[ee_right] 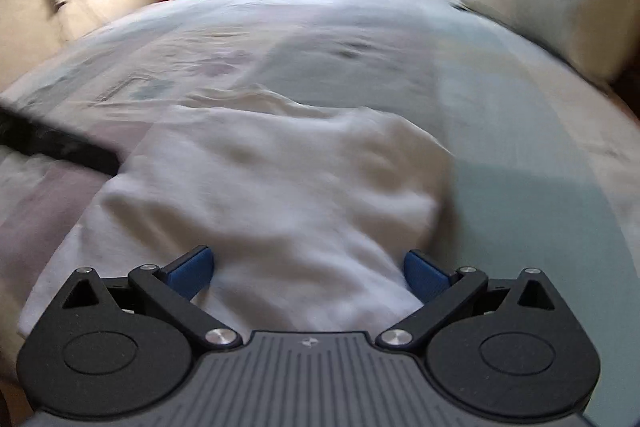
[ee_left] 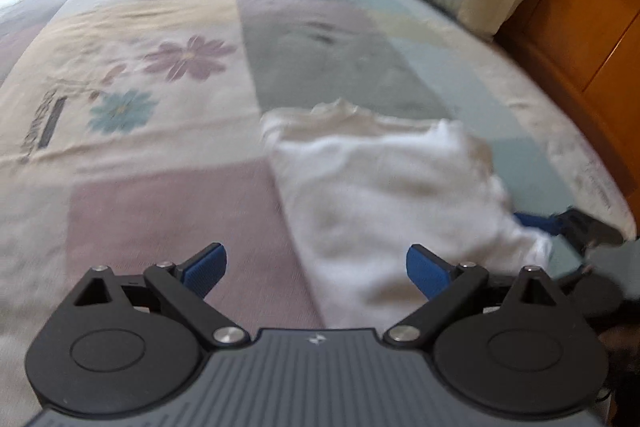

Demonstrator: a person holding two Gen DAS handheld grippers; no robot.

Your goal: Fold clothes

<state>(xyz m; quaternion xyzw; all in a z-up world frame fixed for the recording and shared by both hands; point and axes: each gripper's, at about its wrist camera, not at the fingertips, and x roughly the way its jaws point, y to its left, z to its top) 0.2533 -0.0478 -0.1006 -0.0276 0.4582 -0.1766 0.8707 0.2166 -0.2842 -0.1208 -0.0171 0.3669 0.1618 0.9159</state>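
white garment [ee_right: 276, 179] lies flat on the bedspread [ee_left: 160, 187], looks half-folded, prob spread so edges are easy to grab | left gripper [ee_left: 316, 267] jaws wide apart, empty, cloth ahead and to its right | right gripper [ee_right: 308, 273] spread too, hovering low over the near hem, nothing pinched

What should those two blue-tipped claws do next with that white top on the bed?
Probably lower the right gripper and pinch the white garment's near edge. Both it and the left gripper are open and empty, and the garment lies rumpled on the bedspread.
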